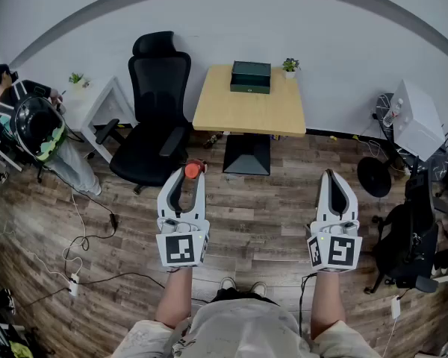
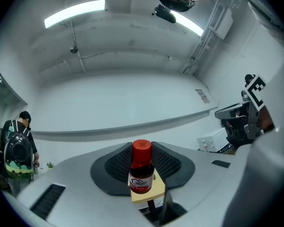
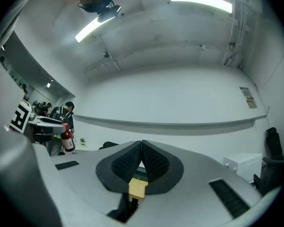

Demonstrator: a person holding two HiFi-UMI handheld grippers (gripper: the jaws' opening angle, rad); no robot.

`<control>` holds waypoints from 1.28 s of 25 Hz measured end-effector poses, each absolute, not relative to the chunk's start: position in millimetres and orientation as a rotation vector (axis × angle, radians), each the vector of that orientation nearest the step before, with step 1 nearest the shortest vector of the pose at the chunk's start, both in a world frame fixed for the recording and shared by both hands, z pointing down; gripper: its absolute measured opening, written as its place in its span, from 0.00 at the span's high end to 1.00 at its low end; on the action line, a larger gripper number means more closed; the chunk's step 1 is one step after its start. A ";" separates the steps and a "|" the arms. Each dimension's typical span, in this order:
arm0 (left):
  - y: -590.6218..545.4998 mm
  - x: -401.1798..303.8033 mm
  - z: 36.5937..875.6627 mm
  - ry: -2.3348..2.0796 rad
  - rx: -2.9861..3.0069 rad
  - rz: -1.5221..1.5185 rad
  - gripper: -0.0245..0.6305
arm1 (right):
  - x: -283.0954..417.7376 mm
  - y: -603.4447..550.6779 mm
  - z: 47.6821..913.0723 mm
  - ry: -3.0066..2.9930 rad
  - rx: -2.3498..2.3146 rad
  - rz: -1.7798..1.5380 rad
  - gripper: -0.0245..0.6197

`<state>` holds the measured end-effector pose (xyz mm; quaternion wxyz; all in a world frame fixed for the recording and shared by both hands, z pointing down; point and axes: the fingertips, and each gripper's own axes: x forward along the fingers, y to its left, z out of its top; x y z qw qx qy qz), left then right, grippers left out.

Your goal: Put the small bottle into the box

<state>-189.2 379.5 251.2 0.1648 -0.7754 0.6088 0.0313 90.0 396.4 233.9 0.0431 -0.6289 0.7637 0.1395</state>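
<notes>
The small bottle [image 1: 194, 169], dark brown with a red cap and a white label, stands upright between the pads of my left gripper [image 1: 189, 176], which is shut on it. In the left gripper view the bottle [image 2: 141, 168] fills the gap between the black ribbed pads [image 2: 114, 167]. My right gripper [image 1: 331, 177] is held level with the left one, shut and empty; its pads [image 3: 154, 161] meet. The dark green box [image 1: 251, 77] lies at the far end of a light wooden table [image 1: 243, 112] ahead of both grippers.
A black office chair [image 1: 153, 118] stands left of the table. A person [image 1: 31, 129] with a backpack is at the far left. White equipment [image 1: 418, 118] and dark gear [image 1: 411, 237] crowd the right side. A small plant [image 1: 290, 66] sits beside the box. Cables [image 1: 86, 245] run over the wooden floor.
</notes>
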 end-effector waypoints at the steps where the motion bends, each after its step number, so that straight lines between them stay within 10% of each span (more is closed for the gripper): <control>1: 379.7 -189.9 251.1 1.735 -2.209 0.089 0.76 | 88.8 396.5 233.6 2.338 -1.922 0.430 0.94; 32: 376.6 -269.4 263.1 1.715 -2.248 0.118 0.76 | -4.8 398.8 237.0 2.327 -1.914 0.452 0.94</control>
